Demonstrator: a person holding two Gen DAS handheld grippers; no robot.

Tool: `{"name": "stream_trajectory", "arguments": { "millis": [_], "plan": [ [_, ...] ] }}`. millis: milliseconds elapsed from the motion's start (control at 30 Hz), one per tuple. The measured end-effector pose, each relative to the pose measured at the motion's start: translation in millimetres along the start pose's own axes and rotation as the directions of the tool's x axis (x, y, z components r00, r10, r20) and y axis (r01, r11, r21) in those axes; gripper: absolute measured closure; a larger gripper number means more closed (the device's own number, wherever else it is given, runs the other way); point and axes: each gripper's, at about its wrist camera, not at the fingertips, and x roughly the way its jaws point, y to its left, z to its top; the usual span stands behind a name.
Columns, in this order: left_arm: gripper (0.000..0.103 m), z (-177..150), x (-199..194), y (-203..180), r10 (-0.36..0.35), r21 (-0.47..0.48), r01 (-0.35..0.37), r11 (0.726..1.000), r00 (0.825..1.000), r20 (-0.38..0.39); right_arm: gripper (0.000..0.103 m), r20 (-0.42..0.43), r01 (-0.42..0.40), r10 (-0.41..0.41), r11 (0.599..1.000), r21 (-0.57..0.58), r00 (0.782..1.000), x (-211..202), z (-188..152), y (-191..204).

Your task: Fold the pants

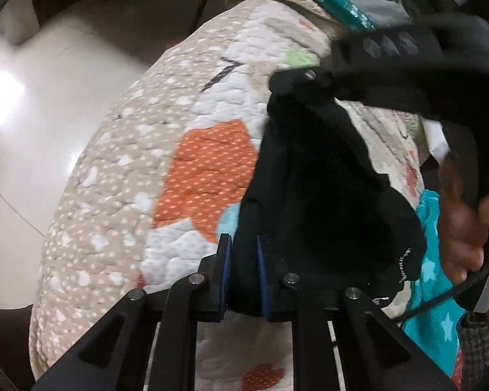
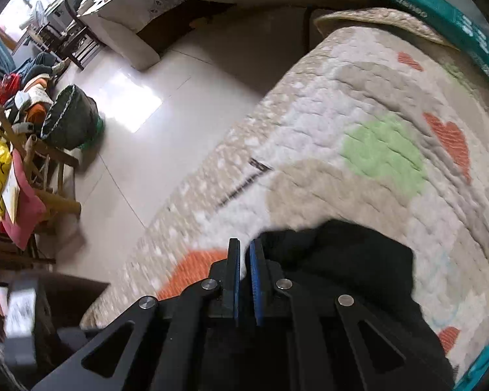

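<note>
L gripper [image 1: 244,244] clamped on black pants [image 1: 326,179] fabric; R gripper [image 2: 244,247] closed beside pants edge, nothing visibly held, over quilt [image 2: 358,97].

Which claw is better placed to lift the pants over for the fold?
Left, probably. The left claw is shut on the black pants, cloth plainly between its jaws. The right claw sits at the pants' edge over the quilt, jaws nearly together with no cloth clearly between them.

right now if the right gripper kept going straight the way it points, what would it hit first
Probably the quilted blanket. The right gripper points steeply down with its jaws nearly shut, the black pants just beside its fingertips. A thin fold of fabric between them can't be ruled out.
</note>
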Motion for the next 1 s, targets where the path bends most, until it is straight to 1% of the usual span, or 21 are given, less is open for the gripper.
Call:
{"name": "stream_trajectory", "arguments": {
  "millis": [100, 167, 200, 233, 267, 300, 333, 400, 467, 500, 567, 600, 633, 700, 733, 767, 800, 833, 900, 933, 1000],
  "plan": [
    [0.078, 1.0, -6.5, 0.0, 0.033, 0.017, -0.033, 0.999, 0.999, 0.015, 0.094, -0.017, 0.018, -0.018, 1.0, 0.016, 1.0, 5.6, 0.0, -0.7],
    [0.077, 4.3, -14.7, 7.5, -0.01, -0.018, 0.01, 1.0, 1.0, 0.024, 0.091, 0.029, 0.009, -0.01, 0.999, 0.046, 1.0, -13.1, -4.5, -10.5],
    [0.076, 7.4, -20.7, 12.3, -0.03, -0.04, 0.032, 0.999, 0.999, 0.041, 0.084, 0.069, 0.016, -0.022, 0.996, 0.084, 0.997, -29.2, -9.8, -20.8],
    [0.075, 11.1, -29.8, 18.1, -0.033, -0.057, 0.037, 0.998, 0.997, 0.076, 0.069, 0.105, 0.031, -0.044, 0.992, 0.12, 0.993, -43.0, -15.8, -33.3],
    [0.073, 13.6, -36.3, 20.7, -0.027, -0.066, 0.035, 0.997, 0.994, 0.107, 0.063, 0.143, 0.045, -0.067, 0.987, 0.152, 0.987, -57.8, -24.2, -41.7],
    [0.072, 15.0, -43.0, 22.2, -0.025, -0.074, 0.036, 0.997, 0.989, 0.143, 0.062, 0.173, 0.036, -0.067, 0.984, 0.175, 0.983, -71.1, -34.6, -48.0],
    [0.069, 15.5, -47.8, 21.9, -0.027, -0.076, 0.041, 0.996, 0.984, 0.178, 0.062, 0.194, 0.004, -0.043, 0.981, 0.196, 0.98, -79.2, -44.5, -53.0],
    [0.067, 16.2, -47.4, 13.8, -0.024, -0.05, 0.035, 0.998, 0.978, 0.205, 0.062, 0.217, -0.1, 0.046, 0.964, 0.245, 0.975, -82.1, -67.8, -62.2],
    [0.067, 14.8, -34.1, 1.9, -0.018, -0.011, 0.02, 1.0, 0.985, 0.17, 0.062, 0.202, -0.15, 0.09, 0.939, 0.308, 0.975, -64.9, -91.3, -68.0],
    [0.067, 13.6, -23.9, -2.7, 0.0, 0.003, -0.001, 1.0, 0.991, 0.135, 0.062, 0.184, -0.147, 0.089, 0.931, 0.334, 0.979, -55.9, -101.3, -74.0],
    [0.066, 12.2, -1.9, -4.6, 0.105, 0.03, -0.107, 0.994, 0.993, 0.062, 0.062, 0.126, -0.105, 0.059, 0.91, 0.402, 0.99, -31.6, -127.1, -84.3],
    [0.065, 10.1, 3.2, -1.8, 0.122, 0.037, -0.124, 0.992, 0.991, 0.054, 0.07, 0.103, -0.065, 0.024, 0.904, 0.422, 0.994, -22.8, -140.6, -89.2],
    [0.063, 9.9, 1.1, -0.7, 0.116, 0.044, -0.119, 0.992, 0.991, 0.067, 0.076, 0.144, -0.078, 0.017, 0.902, 0.425, 0.989, -23.3, -154.6, -93.3],
    [0.056, 11.1, -4.0, -1.1, 0.143, 0.066, -0.148, 0.987, 0.987, 0.07, 0.076, 0.208, -0.112, 0.017, 0.883, 0.457, 0.978, -38.9, -175.6, -98.4],
    [0.054, 10.8, -4.6, 1.3, 0.142, 0.057, -0.146, 0.988, 0.987, 0.072, 0.073, 0.242, -0.113, -0.011, 0.865, 0.49, 0.97, -52.3, -187.9, -100.4],
    [0.055, 10.1, -7.5, 6.9, 0.123, 0.035, -0.126, 0.991, 0.99, 0.069, 0.072, 0.306, -0.089, -0.093, 0.842, 0.532, 0.948, -73.8, -206.9, -102.9],
    [0.055, 11.8, -13.2, 10.6, 0.096, 0.014, -0.097, 0.995, 0.993, 0.067, 0.066, 0.341, -0.066, -0.156, 0.827, 0.559, 0.927, -90.3, -222.5, -104.9],
    [0.055, 8.9, -17.5, 12.3, 0.086, 0.011, -0.087, 0.996, 0.993, 0.079, 0.051, 0.37, -0.043, -0.225, 0.804, 0.594, 0.901, -106.8, -239.9, -108.7],
    [0.055, 8.5, -30.6, 1.8, 0.061, 0.023, -0.064, 0.998, 0.991, 0.121, 0.033, 0.407, -0.025, -0.337, 0.743, 0.668, 0.849, -132.4, -278.1, -118.9],
    [0.054, 10.7, -38.0, -7.5, 0.031, 0.041, -0.037, 0.998, 0.99, 0.137, 0.032, 0.404, -0.023, -0.375, 0.709, 0.704, 0.834, -139.2, -294.0, -124.2],
    [0.048, 17.9, -46.2, -38.4, -0.026, 0.116, 0.008, 0.993, 0.988, 0.15, 0.03, 0.385, -0.048, -0.421, 0.621, 0.782, 0.821, -141.5, -322.2, -138.6]
  ]
}}
